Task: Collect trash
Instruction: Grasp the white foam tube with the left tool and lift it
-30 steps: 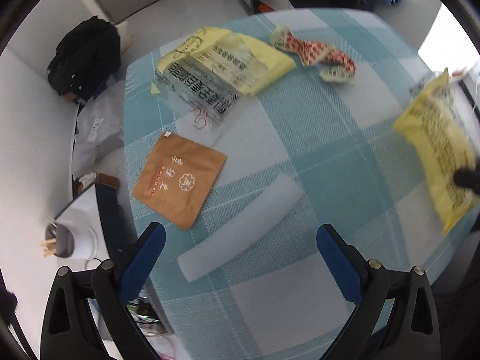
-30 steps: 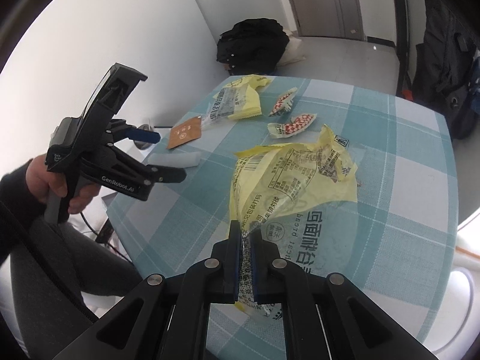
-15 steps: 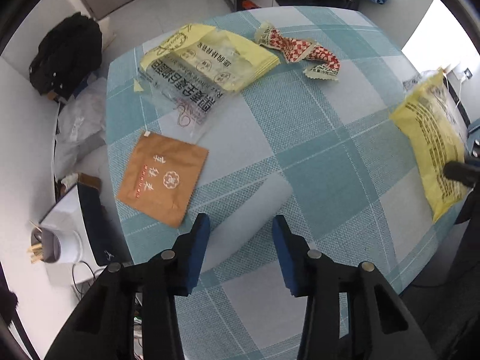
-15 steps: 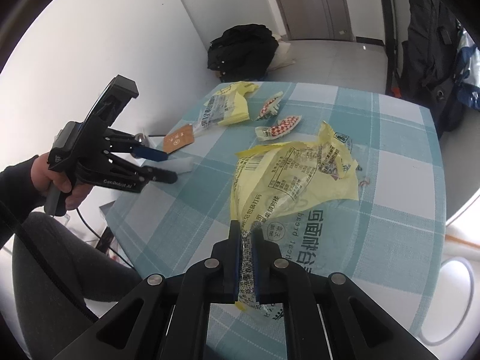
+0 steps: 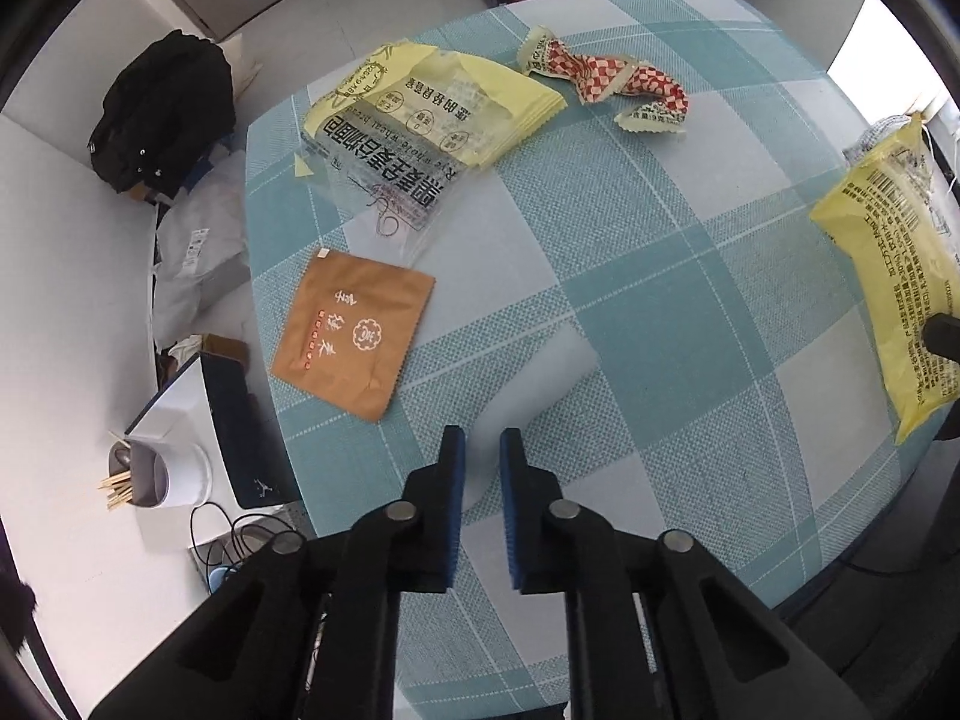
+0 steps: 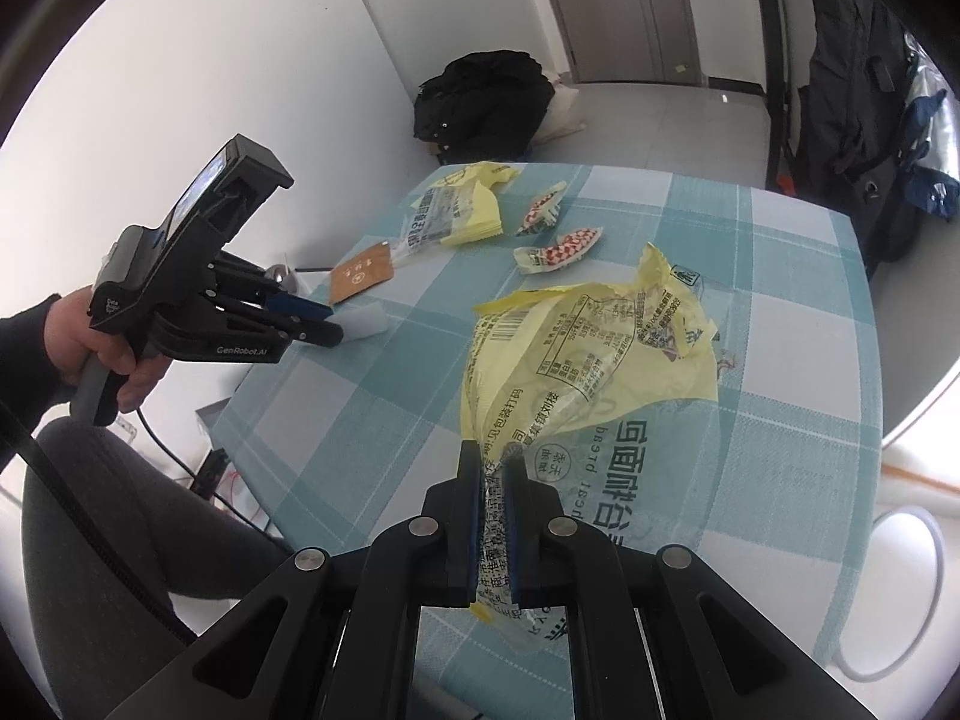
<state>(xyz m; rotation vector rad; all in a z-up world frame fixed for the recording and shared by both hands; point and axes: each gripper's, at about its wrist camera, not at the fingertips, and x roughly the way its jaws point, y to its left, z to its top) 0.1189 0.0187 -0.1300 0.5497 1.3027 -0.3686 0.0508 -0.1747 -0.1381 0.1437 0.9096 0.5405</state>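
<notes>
At lower centre, my left gripper (image 5: 481, 450) has just been closing onto a white wrapper (image 5: 540, 372); my right gripper (image 6: 493, 468) clamps a yellow bag (image 6: 600, 348).

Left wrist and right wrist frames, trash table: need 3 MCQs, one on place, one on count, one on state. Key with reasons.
1. Where does the brown sachet lie?
A. on the checked tablecloth, near its left edge
B. on the floor
C. under the yellow bag

2. How many red-and-white checked wrappers are on the table?
A. none
B. two
C. five

3. What is the right hand-held gripper doing?
A. hanging open and empty
B. shut on the yellow bag
C. shut on the brown sachet

Key: 1 A, the sachet lies flat on the cloth by the edge. 2 B, two lie side by side in the right wrist view. 3 B, its blue pads pinch the bag's end.
</notes>
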